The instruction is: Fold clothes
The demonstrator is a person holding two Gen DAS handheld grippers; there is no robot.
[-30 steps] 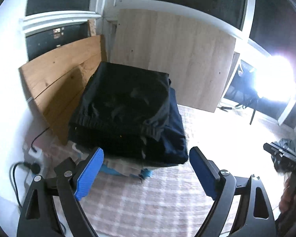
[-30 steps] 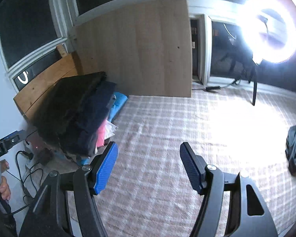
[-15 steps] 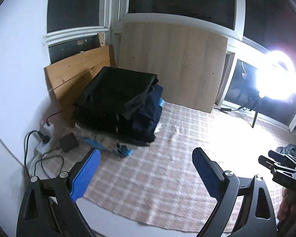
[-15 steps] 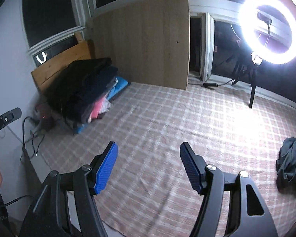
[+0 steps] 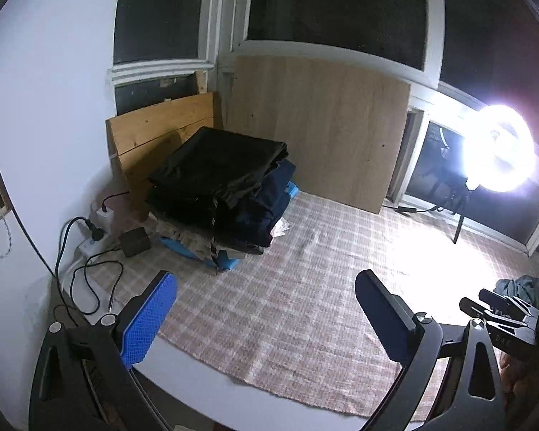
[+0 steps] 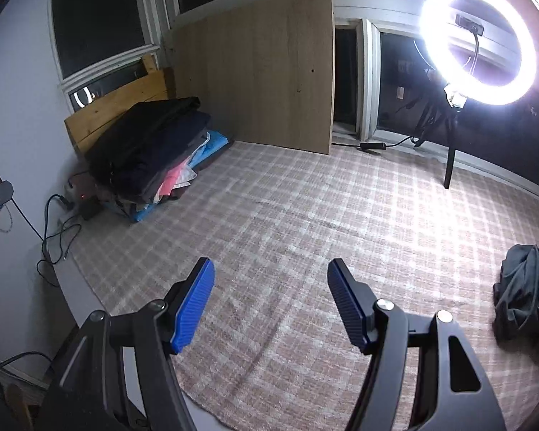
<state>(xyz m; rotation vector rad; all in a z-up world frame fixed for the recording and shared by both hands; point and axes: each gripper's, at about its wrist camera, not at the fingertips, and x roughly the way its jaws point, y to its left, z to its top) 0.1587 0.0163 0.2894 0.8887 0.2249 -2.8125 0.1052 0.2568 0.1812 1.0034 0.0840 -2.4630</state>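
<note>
The next thing for us to fold looks to be the crumpled grey garment lying in a heap on the checked rug at the far right, well apart from both tools. We judge it soft, light and limp: it will sag and drag rather than hold a shape, so we would want to find a hem or shoulder seam at its edge and pinch there, not grab the bunched middle. Across the rug, in the far left corner against the wooden boards, sits the pile of folded clothes, dark pieces on top, pink and blue below. No basket or box shows; the pile rests on the rug. Our left gripper has just been opening and stands very wide with nothing between its jaws; our right gripper is partly open, also empty.
</note>
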